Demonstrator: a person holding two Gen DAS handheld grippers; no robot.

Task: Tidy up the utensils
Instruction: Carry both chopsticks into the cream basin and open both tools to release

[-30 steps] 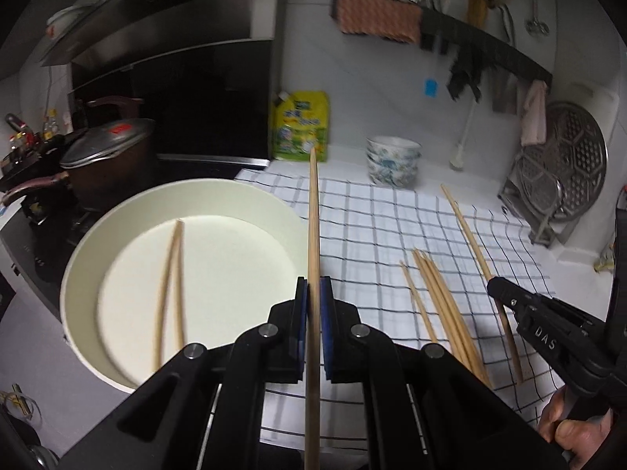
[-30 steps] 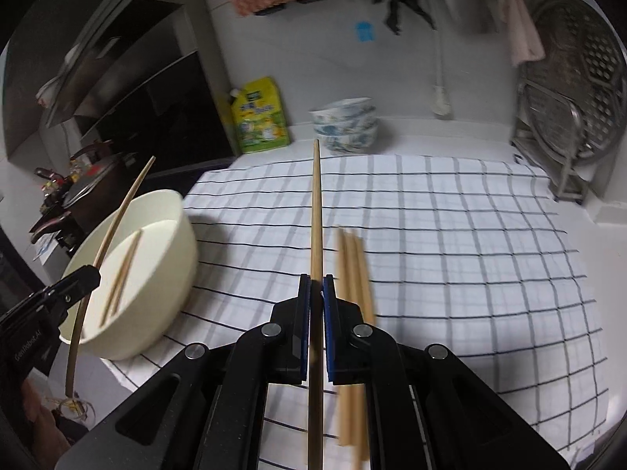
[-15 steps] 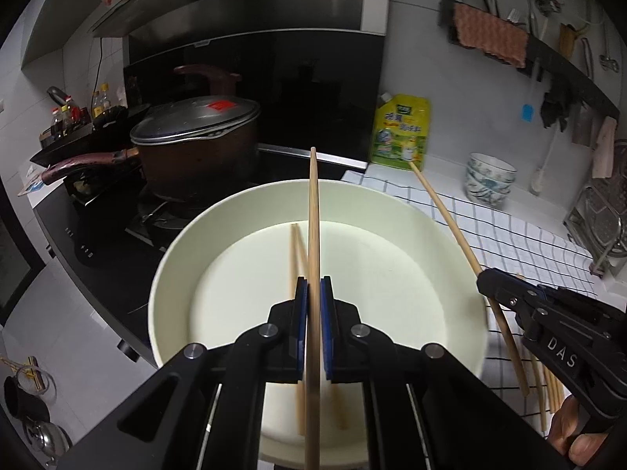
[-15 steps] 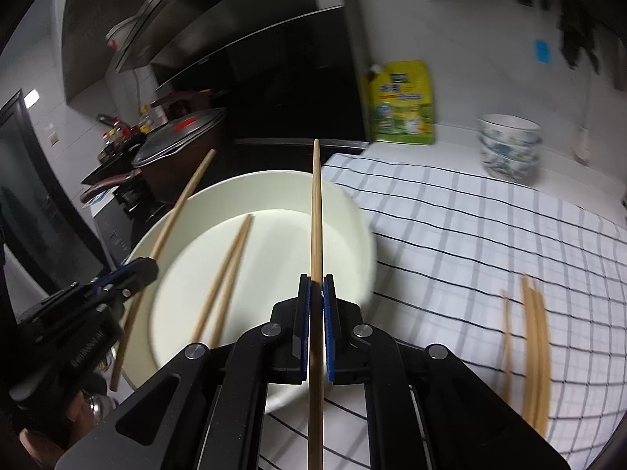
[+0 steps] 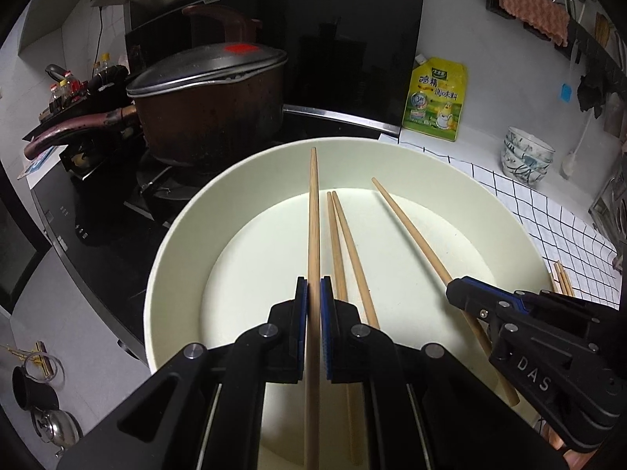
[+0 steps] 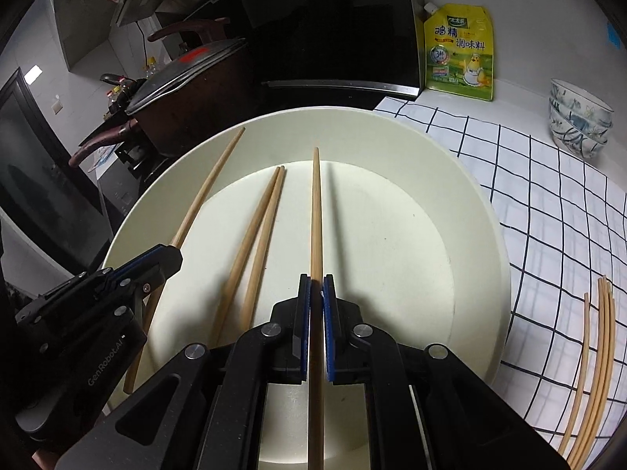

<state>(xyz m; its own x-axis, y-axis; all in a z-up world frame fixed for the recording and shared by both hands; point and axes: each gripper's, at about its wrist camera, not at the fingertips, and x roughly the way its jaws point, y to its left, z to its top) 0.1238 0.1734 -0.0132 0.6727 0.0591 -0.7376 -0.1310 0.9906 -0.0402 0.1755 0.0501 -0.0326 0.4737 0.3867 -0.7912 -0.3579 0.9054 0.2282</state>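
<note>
Both are over the big cream bowl (image 5: 184,243) right now. Left hand-held gripper (image 5: 312,297) is clamped on one chopstick (image 5: 313,215), right hand-held gripper (image 6: 316,293) is pinching another chopstick (image 6: 316,211), both pointing across the bowl. Two loose chopsticks (image 6: 258,219) lie side by side on the bowl's bottom. A few spare chopsticks (image 6: 599,337) sit on the checked cloth (image 6: 548,203) beside the bowl.

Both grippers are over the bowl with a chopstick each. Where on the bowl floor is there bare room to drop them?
The bowl floor is bare on its right half, between the right gripper's chopstick and the wall nearest the checked cloth. The left-centre is crowded: two chopsticks lie there, with the left gripper's chopstick over them.
</note>
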